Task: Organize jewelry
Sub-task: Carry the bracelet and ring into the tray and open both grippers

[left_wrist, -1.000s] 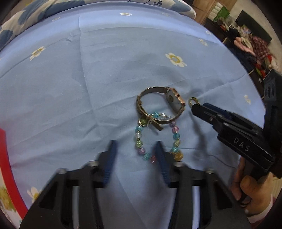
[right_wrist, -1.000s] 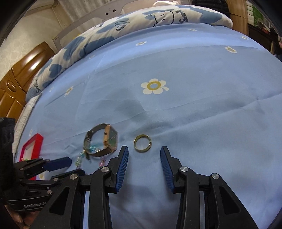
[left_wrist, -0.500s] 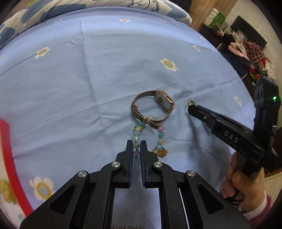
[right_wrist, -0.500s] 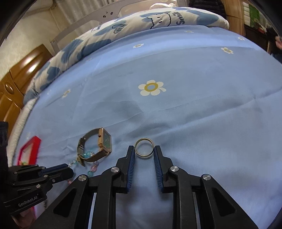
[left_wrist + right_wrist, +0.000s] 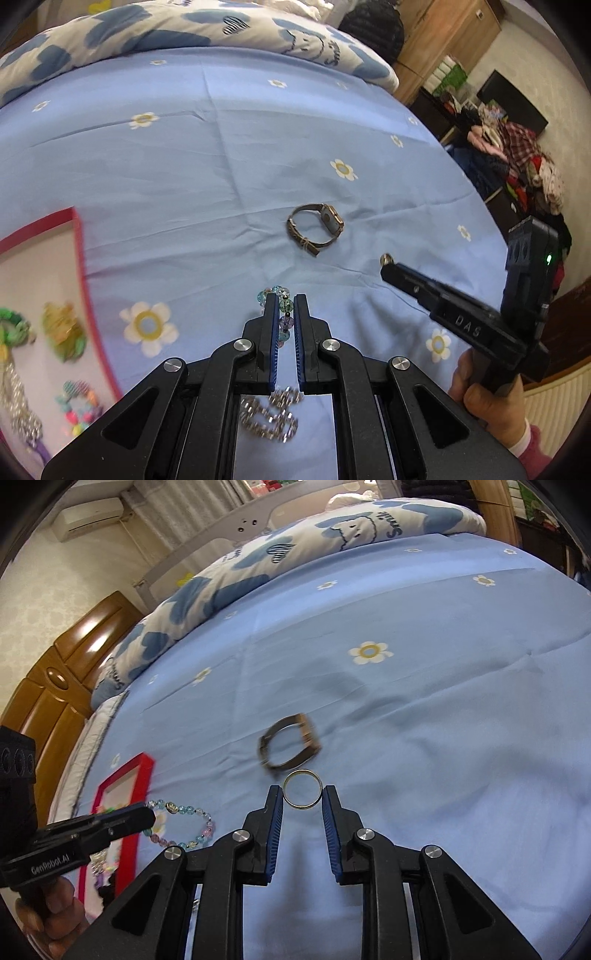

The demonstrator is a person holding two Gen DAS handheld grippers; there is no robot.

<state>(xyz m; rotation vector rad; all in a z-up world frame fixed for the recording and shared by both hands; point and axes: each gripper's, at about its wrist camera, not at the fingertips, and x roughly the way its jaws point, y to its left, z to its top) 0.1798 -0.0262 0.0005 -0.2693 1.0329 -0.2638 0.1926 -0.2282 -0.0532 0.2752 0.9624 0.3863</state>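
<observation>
My left gripper (image 5: 284, 301) is shut on a pastel bead bracelet (image 5: 282, 314) and holds it above the blue bedsheet; the bracelet hangs from it in the right wrist view (image 5: 184, 825). My right gripper (image 5: 302, 794) is shut on a gold ring (image 5: 302, 788), lifted off the sheet; the ring also shows at its tip in the left wrist view (image 5: 386, 258). A gold watch (image 5: 316, 229) with a dark strap lies on the sheet beyond both grippers (image 5: 288, 744). A red-rimmed tray (image 5: 79, 258) at the left holds several trinkets.
A silver chain (image 5: 269, 417) lies on the sheet under my left gripper. A blue-and-white quilt (image 5: 184, 29) is bunched at the far side of the bed. The bed edge drops off at the right, with a cluttered room beyond.
Both grippers closed, the left on the bracelet and the right on the ring, and lifted. The bracelet has come away from the watch and moved left, toward the red tray.
</observation>
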